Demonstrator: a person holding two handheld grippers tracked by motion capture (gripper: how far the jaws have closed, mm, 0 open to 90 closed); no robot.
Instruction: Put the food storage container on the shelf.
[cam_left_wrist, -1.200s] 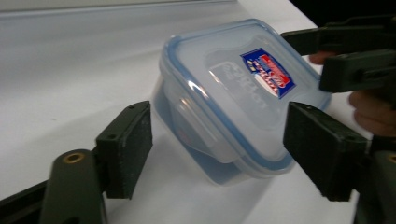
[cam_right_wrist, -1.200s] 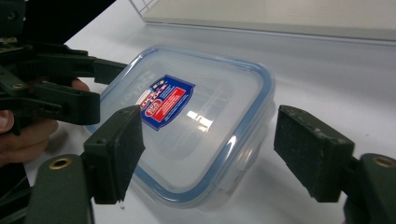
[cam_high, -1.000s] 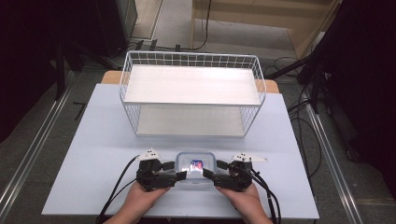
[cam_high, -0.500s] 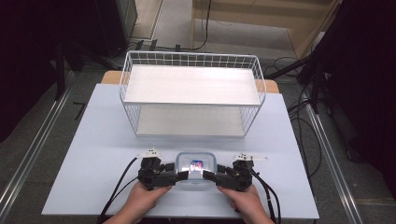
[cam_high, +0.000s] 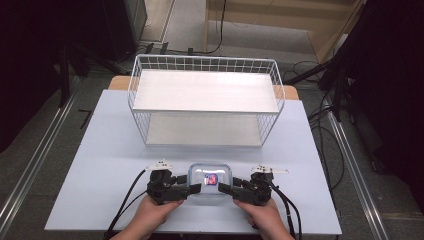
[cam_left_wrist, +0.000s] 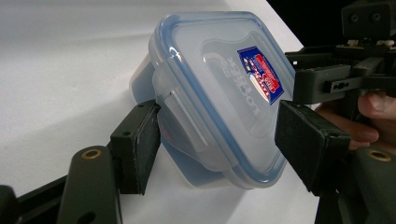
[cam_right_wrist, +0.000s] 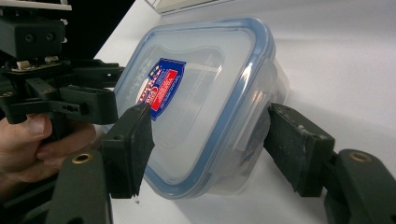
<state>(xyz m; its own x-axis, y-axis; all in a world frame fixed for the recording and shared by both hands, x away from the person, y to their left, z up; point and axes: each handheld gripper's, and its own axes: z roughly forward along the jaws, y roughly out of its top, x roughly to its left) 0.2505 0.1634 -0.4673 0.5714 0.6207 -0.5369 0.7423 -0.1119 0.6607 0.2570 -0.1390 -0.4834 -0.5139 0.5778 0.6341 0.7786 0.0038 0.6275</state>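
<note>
Across the middle of the scene spreads one pale blue-white table (cam_high: 100, 165), the largest thing before you. On its far half stands one white wire basket rack (cam_high: 205, 102) with two flat shelves, an upper and a lower, both bare.

Near your edge of the table sits one clear plastic container (cam_high: 210, 177) with a blue-rimmed snap lid (cam_left_wrist: 224, 88) and one red-and-blue label (cam_right_wrist: 159, 91) on top. It lies between your two grippers, well apart from the rack.

You hold two grippers, one in each hand. Your left gripper (cam_high: 192, 190) reaches the container from its left side; in the left gripper view its two jaws stand spread on either side of the container's end, one pad (cam_left_wrist: 140, 144) touching the side latch and the other beside the lid's rim, not clamped. Your right gripper (cam_high: 225, 189) reaches it from the right; in the right gripper view its two jaws likewise straddle the container's end, parted, with the near pad (cam_right_wrist: 133, 144) at the lid's edge. One cable trails from each gripper toward you.
</note>
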